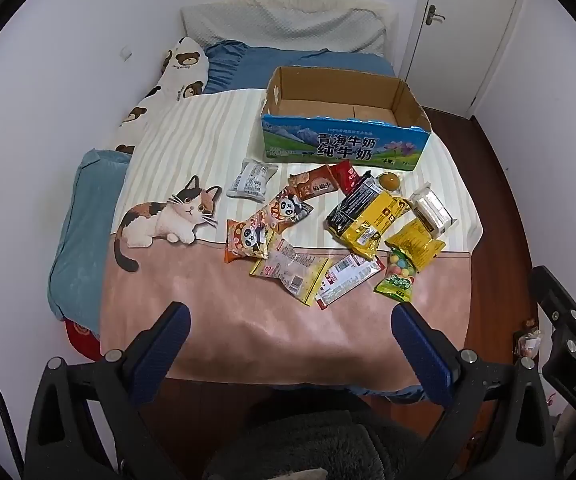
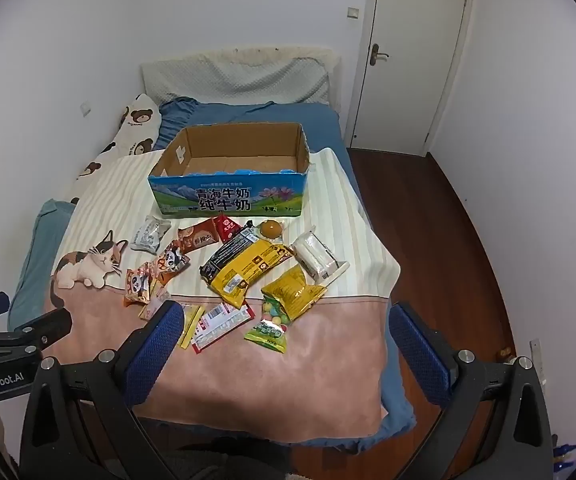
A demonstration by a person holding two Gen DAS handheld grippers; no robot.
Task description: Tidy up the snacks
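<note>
Left wrist view: my left gripper (image 1: 289, 314) hangs spread wide, nothing between its jaws. The snacks (image 1: 329, 228) lie scattered on the blanket (image 1: 208, 320) just before the empty cardboard box (image 1: 343, 142).

Right wrist view: my right gripper (image 2: 284, 314) likewise spread and empty above the same snacks.

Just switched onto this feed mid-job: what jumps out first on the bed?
A scatter of bright snack packets lies across the middle of the cat-print blanket, the big yellow bag loudest among them. Just behind them sits an open cardboard milk box with nothing visible inside. Both the left gripper and the right gripper hover open at the near edge, holding nothing.
</note>
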